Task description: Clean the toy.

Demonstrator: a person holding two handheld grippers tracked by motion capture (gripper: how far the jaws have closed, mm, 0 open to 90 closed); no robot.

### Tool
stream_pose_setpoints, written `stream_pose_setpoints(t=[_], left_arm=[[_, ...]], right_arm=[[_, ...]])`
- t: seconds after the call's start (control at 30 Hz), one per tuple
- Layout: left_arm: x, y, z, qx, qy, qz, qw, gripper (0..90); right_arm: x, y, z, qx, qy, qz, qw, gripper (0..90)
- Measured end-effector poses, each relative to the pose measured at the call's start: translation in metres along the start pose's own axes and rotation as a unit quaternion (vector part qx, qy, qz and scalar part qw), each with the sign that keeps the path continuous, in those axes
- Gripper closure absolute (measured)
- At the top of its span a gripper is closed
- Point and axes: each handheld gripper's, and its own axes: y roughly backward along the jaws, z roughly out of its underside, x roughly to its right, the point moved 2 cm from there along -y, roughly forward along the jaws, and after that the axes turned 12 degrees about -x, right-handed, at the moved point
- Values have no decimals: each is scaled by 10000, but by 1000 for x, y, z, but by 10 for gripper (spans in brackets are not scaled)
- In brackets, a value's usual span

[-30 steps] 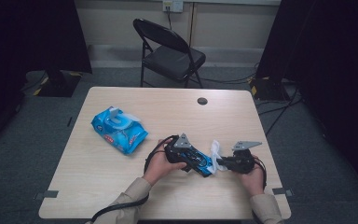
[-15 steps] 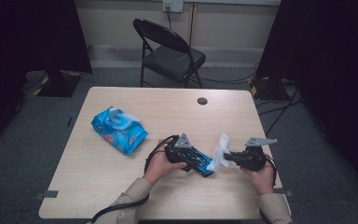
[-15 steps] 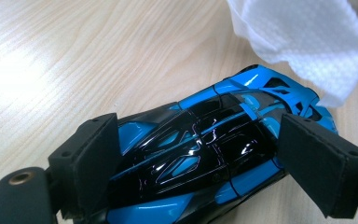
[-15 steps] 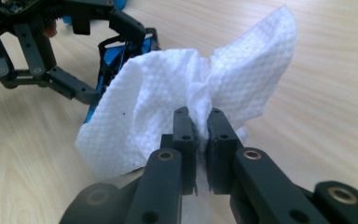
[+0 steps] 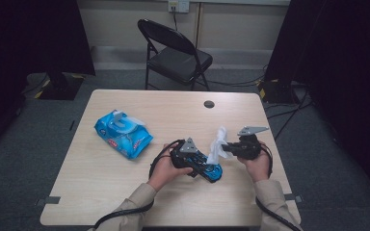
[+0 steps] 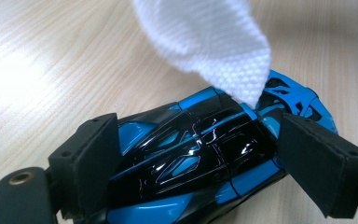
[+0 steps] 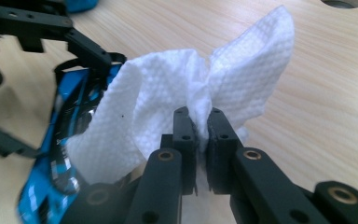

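Observation:
My left gripper (image 5: pixel 203 166) is shut on a blue and black toy car (image 5: pixel 212 172), which it keeps just above the table near the front edge. In the left gripper view the pads (image 6: pixel 93 158) press on both sides of the car (image 6: pixel 191 154). My right gripper (image 5: pixel 225 148) is shut on a crumpled white wipe (image 5: pixel 217 142) and holds it up, to the right of the car. The wipe (image 6: pixel 214 42) hangs down and its lower tip touches the car's far end. In the right gripper view the jaws (image 7: pixel 201 126) pinch the wipe (image 7: pixel 168 93) at its middle, with the car (image 7: pixel 58 140) to the left.
A blue pack of wipes (image 5: pixel 123 132) with its lid open lies on the left half of the wooden table (image 5: pixel 125 192). A round cable hole (image 5: pixel 209 104) sits near the far edge. A black folding chair (image 5: pixel 176 53) stands behind the table.
My right gripper has lifted the wipe up and away from the car's top, so only its tip still hangs on the car. The left gripper and the car have stayed put.

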Motion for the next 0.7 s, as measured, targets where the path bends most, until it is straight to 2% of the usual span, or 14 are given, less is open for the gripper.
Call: stream_pose_setpoints(t=[0.1, 0.27, 0.43, 0.7], left_arm=[[0, 0, 0, 22, 5, 1, 10000, 134], [0, -1, 0, 52, 34, 13, 10000, 135], [0, 0, 1, 45, 17, 13, 10000, 135], [-1, 0, 1, 47, 7, 19, 10000, 134]], right_arm=[[-2, -14, -7, -56, -54, -27, 10000, 846], [-16, -42, -21, -222, 60, -92, 9997, 843], [-24, -65, -28, -366, 72, -169, 9992, 839], [-29, -77, -36, -419, 165, -232, 9987, 842]])
